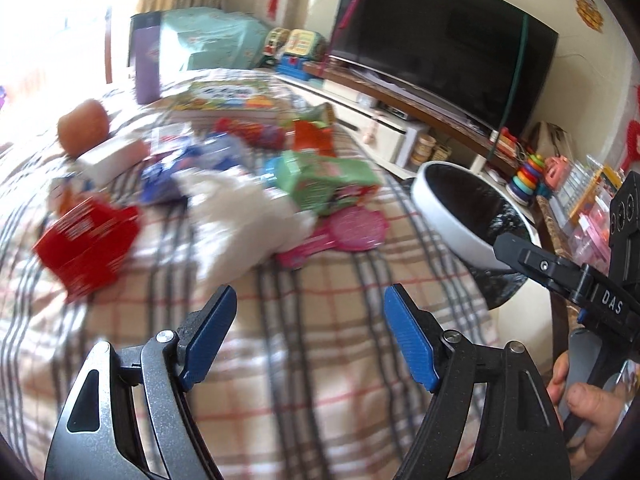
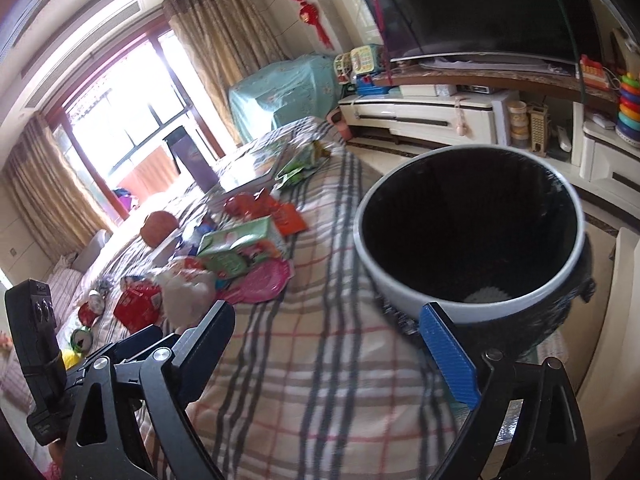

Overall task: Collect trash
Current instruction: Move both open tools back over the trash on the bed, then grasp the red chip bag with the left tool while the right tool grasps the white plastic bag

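Both grippers are wide open and hold nothing: the left gripper [image 1: 310, 306] hangs over a bare patch of the checked tablecloth [image 1: 320, 360] with its blue pads far apart, and the right gripper [image 2: 328, 322] has its jaws spread even wider, right by the rim of the trash bin [image 2: 400, 280]. A hand [image 1: 580, 408] at the right side of the left view holds the right gripper's handle. The bin is white outside and black inside, and it stands just off the right edge of the table. Something small and white [image 2: 486, 294] lies at the bottom of it. The trash sits in a pile near the middle of the table, past the grippers: a crumpled white tissue [image 1: 244, 216], a red box [image 1: 86, 244] near the left edge, a green carton [image 1: 324, 180], a pink round lid [image 1: 356, 228] close to the right edge, an orange wrapper [image 1: 312, 136] and a blue wrapper [image 1: 160, 184]. They lie close together and some touch. The near part of the table, between the pile and the grippers, is open cloth, so there is room to move there. Far back, a purple box [image 1: 146, 60] stands at the far edge. Beyond the table, a big dark TV [image 1: 440, 40] sits on a long low cabinet [image 2: 420, 116].
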Demonstrator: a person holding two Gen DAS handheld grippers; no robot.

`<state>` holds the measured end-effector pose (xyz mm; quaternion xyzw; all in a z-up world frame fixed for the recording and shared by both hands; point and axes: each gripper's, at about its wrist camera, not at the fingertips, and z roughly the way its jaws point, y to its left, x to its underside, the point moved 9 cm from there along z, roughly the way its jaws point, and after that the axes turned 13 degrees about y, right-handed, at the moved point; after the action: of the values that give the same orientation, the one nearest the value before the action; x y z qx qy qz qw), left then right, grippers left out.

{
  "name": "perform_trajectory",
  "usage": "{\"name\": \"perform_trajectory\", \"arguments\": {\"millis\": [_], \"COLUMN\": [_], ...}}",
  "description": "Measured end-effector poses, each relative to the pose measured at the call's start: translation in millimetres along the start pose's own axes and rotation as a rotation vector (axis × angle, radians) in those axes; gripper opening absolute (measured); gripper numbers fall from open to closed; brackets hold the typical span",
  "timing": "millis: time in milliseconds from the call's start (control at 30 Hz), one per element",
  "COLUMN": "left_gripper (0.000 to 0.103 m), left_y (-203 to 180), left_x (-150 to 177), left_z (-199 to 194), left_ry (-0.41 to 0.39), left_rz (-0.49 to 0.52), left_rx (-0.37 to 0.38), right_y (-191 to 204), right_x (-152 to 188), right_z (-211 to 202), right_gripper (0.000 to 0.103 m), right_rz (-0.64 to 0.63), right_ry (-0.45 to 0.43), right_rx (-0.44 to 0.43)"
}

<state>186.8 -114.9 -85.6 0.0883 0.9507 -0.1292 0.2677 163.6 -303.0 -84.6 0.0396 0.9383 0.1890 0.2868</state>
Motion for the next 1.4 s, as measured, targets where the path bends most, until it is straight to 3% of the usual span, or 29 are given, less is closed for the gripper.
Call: {"name": "perform_trajectory", "arguments": {"millis": [600, 967, 1233, 1333, 1367, 1400], "left_gripper": [0.078, 0.081, 0.081, 0.081, 0.078, 0.067], "left_y": [101, 139, 158, 159, 158, 157], "left_x": [31, 16, -7, -11, -11, -12], "left_z": [-22, -21, -12, -5, -2, 0], "left_ry": [-0.009, -0.015, -0.025, -0.019, -0.016, -0.013], "left_rz": [-0.179, -0.197, -0.234, -0.218, -0.211, -0.204], "left_rx": [-0.105, -0.147, -0.118, -0.117, -0.114, -0.11], "right_y": [87, 122, 140, 144, 145, 145], "right_x": [25, 14, 1, -3, -4, -4], "right_z": [50, 70, 89, 96, 99, 102], "right_gripper": [0.095, 0.095, 0.093, 0.086, 0.079, 0.069], "right_rz": [-0.166, -0.241, -0.281, -0.295, -0.297, -0.298], "right_ry": [0.092, 0.098, 0.103, 0.106, 0.113, 0.119], "right_rx": [-0.081, -0.114, -0.125, -0.122, -0.121, -0.12]}}
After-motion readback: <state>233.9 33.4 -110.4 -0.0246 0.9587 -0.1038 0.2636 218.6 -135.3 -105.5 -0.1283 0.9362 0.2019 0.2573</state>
